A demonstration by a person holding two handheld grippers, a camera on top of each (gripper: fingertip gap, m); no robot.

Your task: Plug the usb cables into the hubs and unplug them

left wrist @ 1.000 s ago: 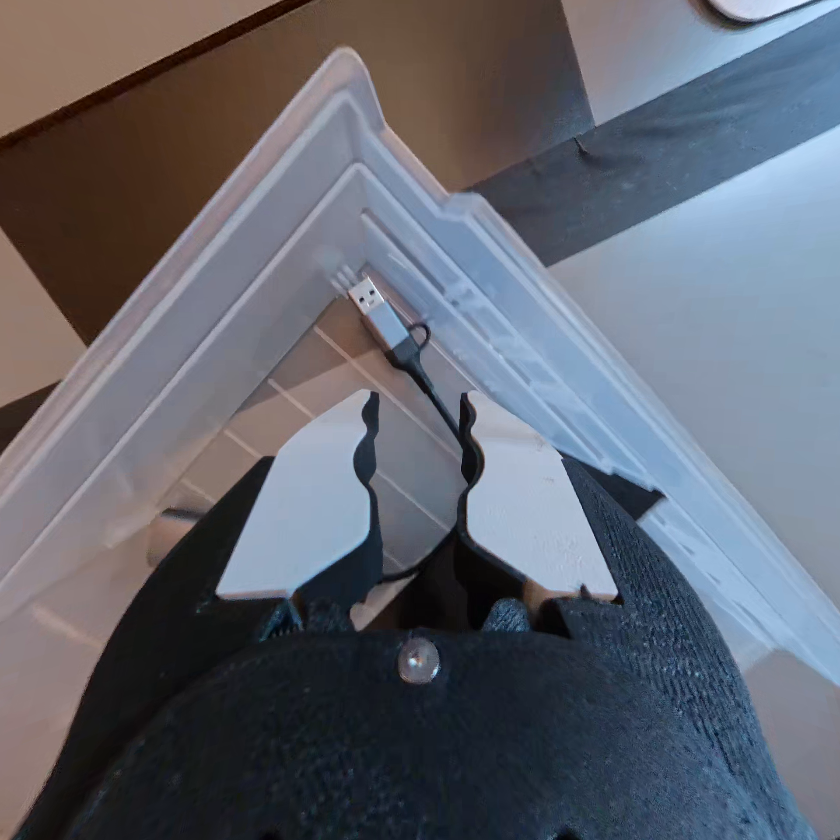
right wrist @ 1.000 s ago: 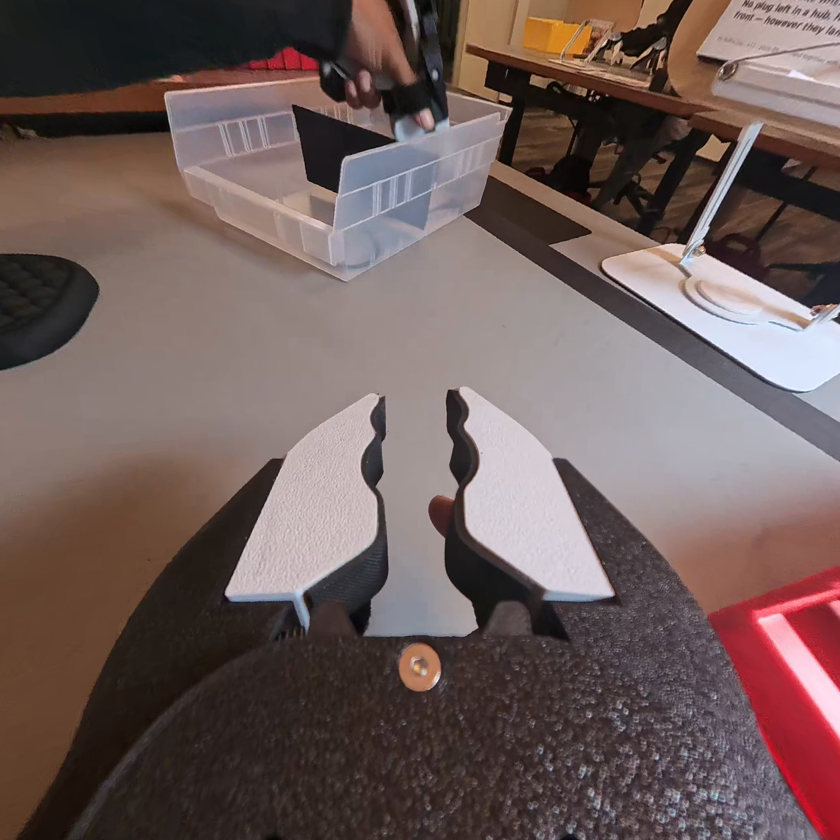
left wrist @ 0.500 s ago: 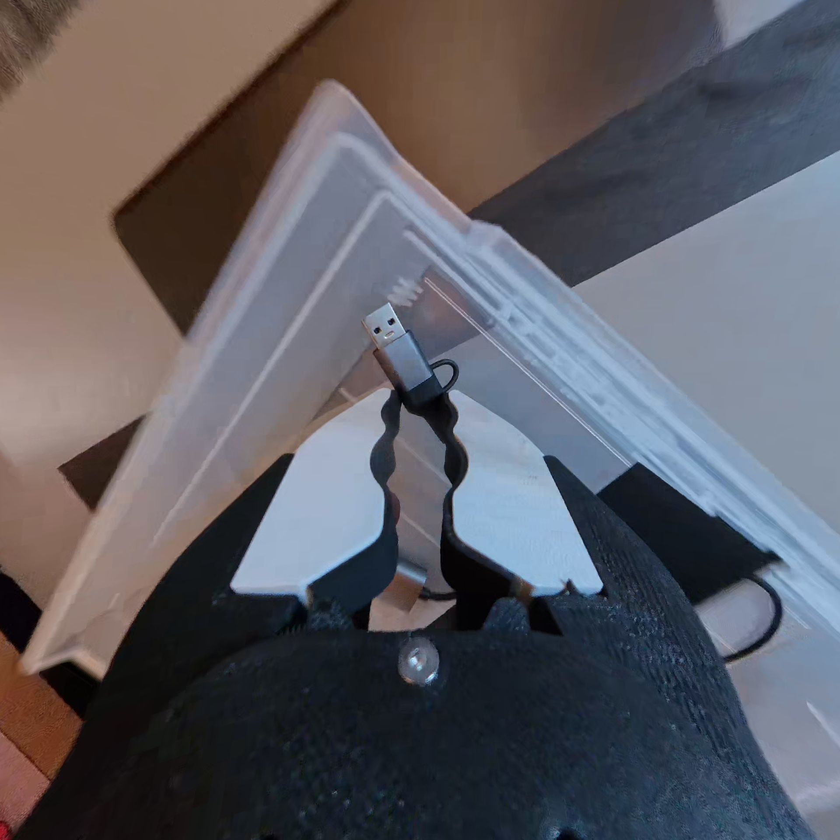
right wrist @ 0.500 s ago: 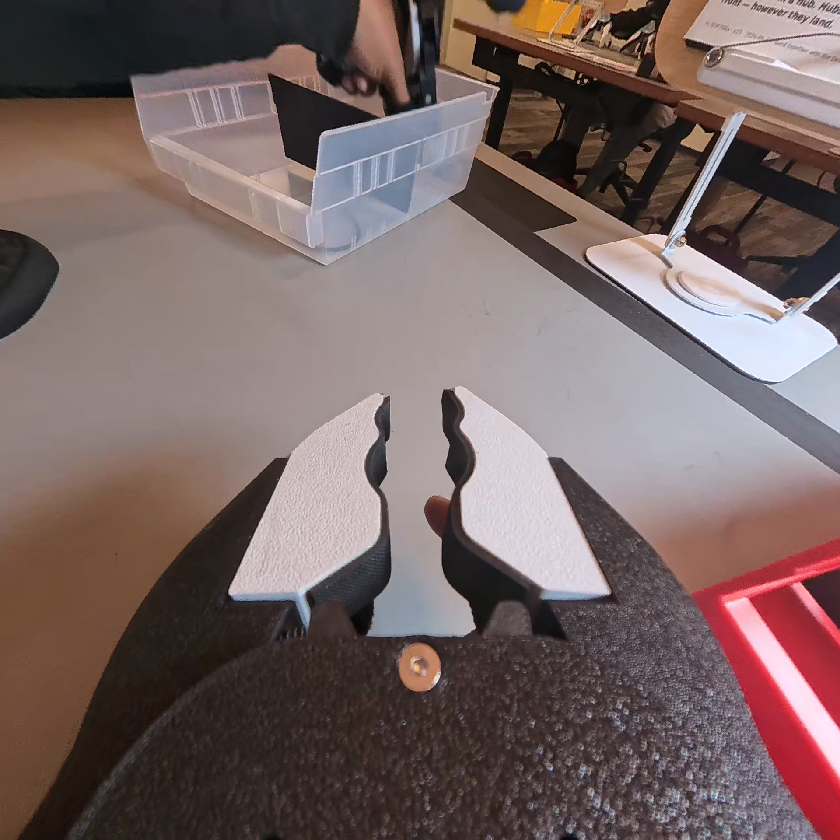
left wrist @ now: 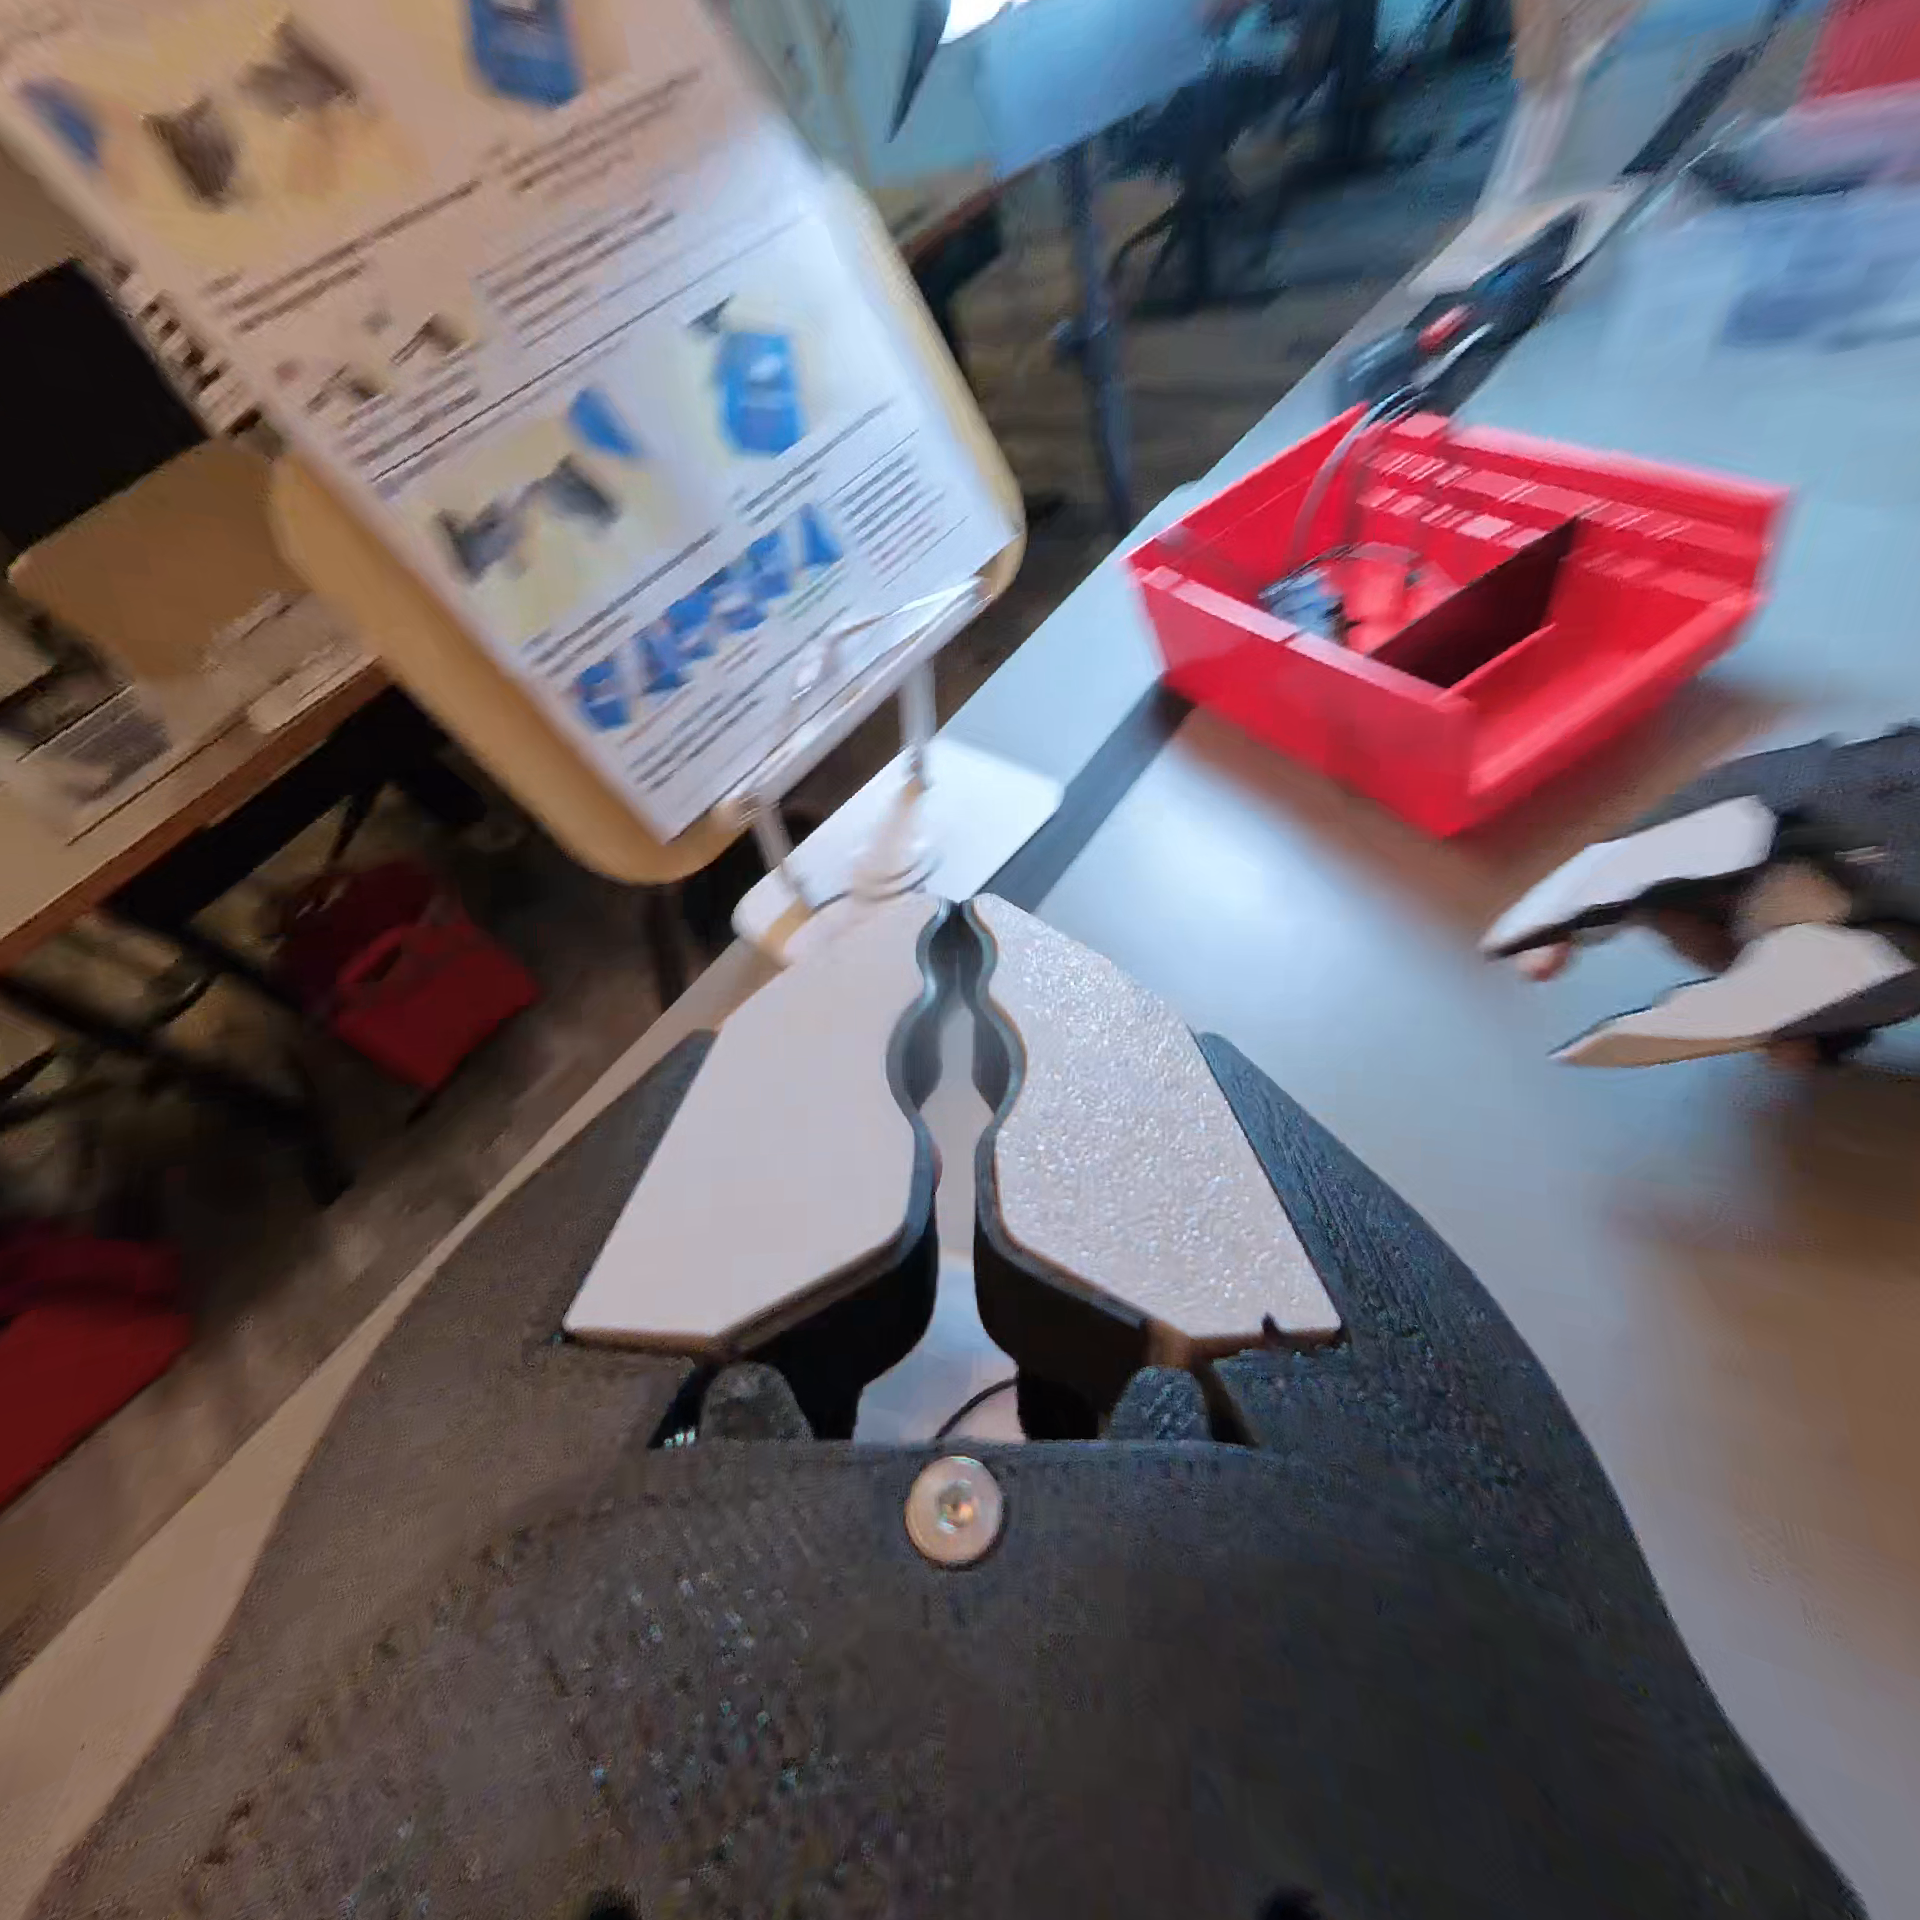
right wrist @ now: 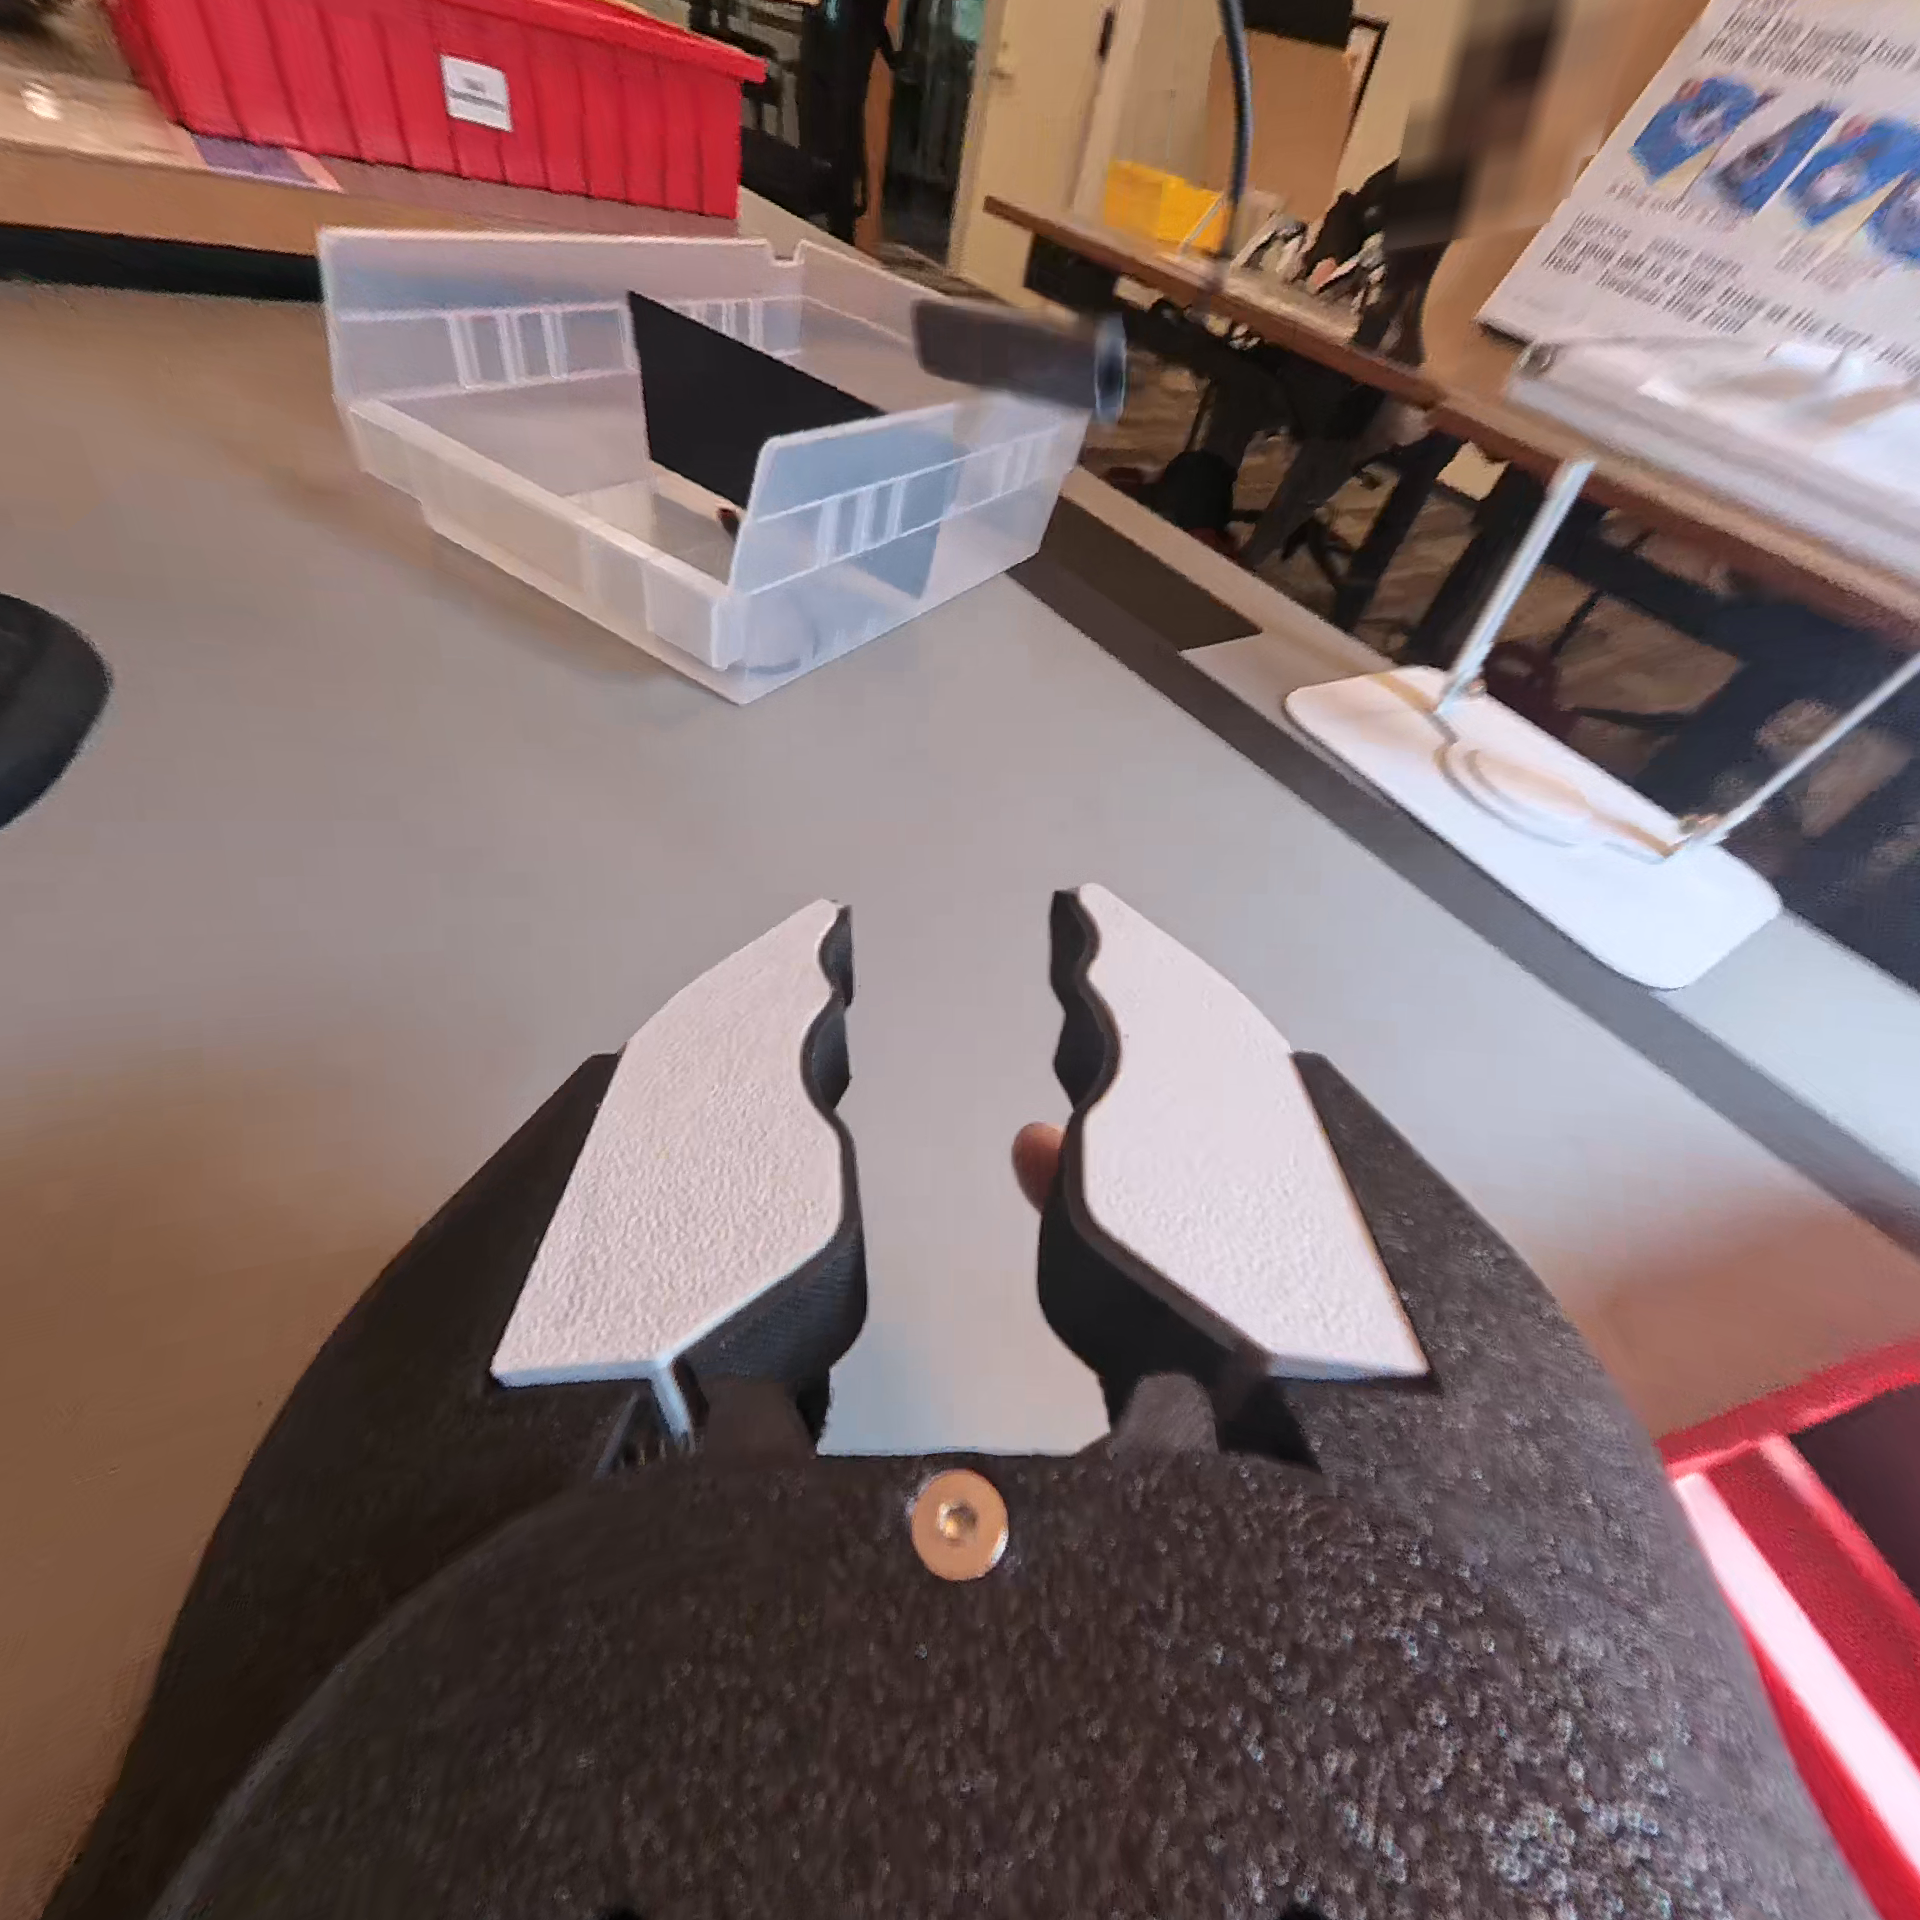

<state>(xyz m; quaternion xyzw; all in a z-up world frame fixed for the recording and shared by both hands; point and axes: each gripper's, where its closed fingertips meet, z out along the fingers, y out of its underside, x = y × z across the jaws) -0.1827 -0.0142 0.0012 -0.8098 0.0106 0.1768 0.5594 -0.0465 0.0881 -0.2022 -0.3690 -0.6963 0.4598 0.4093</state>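
Left gripper (left wrist: 954, 914) clenched, nothing visible between its tips; right gripper (right wrist: 951, 914) released, blurred dark cable-hung hub (right wrist: 1013, 353) at its one o'clock.

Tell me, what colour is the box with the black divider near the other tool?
Red. The left wrist view shows it best.

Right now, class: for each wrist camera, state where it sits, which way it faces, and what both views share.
Left wrist view: rides on the left gripper, jaws shut, facing across the grey table to the red bin; the right gripper shows farther off.
Right wrist view: rides on the right gripper, jaws open, facing the clear bin; a fingertip shows.
Shared: table, red bin, white stand base.
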